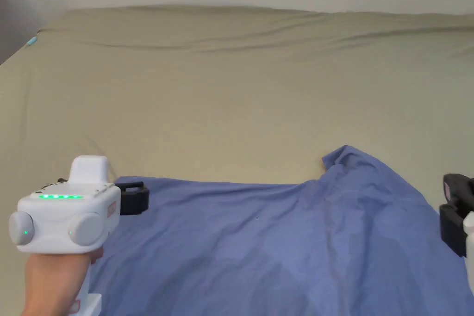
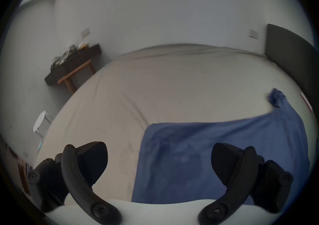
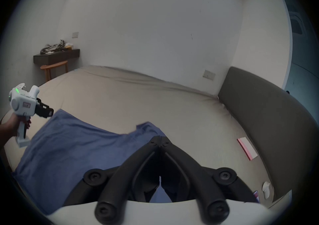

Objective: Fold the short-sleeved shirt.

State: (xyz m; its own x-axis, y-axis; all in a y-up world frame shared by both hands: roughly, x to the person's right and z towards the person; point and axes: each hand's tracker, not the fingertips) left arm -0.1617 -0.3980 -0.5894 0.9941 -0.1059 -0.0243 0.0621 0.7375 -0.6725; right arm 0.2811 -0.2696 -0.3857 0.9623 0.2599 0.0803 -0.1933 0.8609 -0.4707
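A blue short-sleeved shirt [image 1: 277, 247] lies spread on the beige bed [image 1: 231, 99], with one corner puckered up at its far right. In the left gripper view the shirt [image 2: 207, 151] lies under the right jaw, and the bare sheet under the left jaw. My left gripper [image 1: 134, 199] hovers at the shirt's far left corner, jaws wide open [image 2: 158, 159] with nothing between them. My right gripper [image 1: 456, 206] sits at the shirt's right edge. Its jaws [image 3: 160, 139] are shut tip to tip, and no cloth shows between them. The right gripper view also shows the shirt [image 3: 77, 142] and the left gripper [image 3: 44, 111].
A dark padded headboard [image 3: 267, 116] runs along the bed's right side. A pink and white flat item [image 3: 246, 148] and a small white object [image 3: 265, 189] lie near it. A cluttered dark shelf [image 3: 55, 56] and a wooden chair [image 3: 53, 68] stand beyond the far left corner.
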